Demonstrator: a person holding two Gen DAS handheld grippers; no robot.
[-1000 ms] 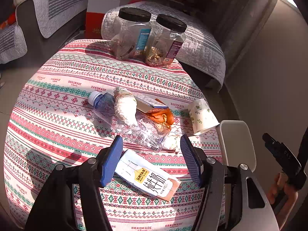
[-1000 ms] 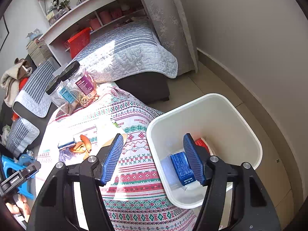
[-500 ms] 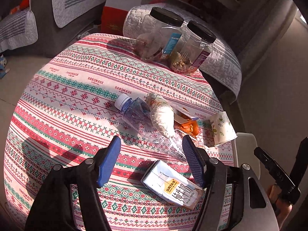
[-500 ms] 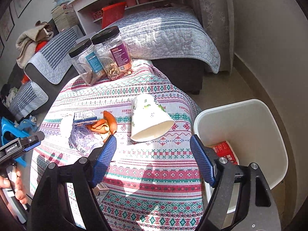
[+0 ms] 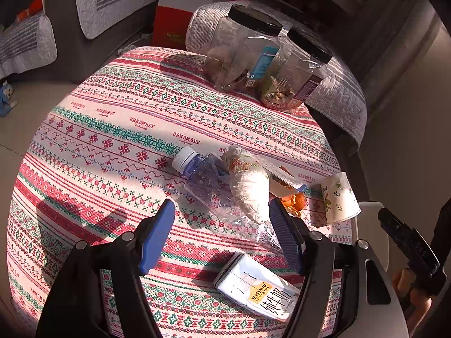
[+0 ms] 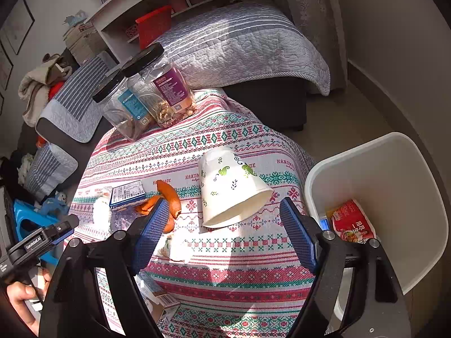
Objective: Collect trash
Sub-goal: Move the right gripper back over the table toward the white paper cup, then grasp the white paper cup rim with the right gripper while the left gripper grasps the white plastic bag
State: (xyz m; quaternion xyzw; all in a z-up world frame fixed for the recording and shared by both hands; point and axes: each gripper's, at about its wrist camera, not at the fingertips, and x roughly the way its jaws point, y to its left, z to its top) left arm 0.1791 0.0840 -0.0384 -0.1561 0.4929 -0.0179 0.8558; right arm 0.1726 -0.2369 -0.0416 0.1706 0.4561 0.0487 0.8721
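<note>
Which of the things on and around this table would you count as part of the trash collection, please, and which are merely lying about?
For the job:
paper cup
plastic bottle
milk carton
orange peel
crumpled wrapper
white bin

Lying about:
two black-lidded snack jars
quilted sofa cover
blue stool

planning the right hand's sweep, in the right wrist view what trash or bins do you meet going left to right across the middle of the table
blue-edged packet → orange peel → paper cup lying on its side → white bin beside the table, with a red wrapper in it
</note>
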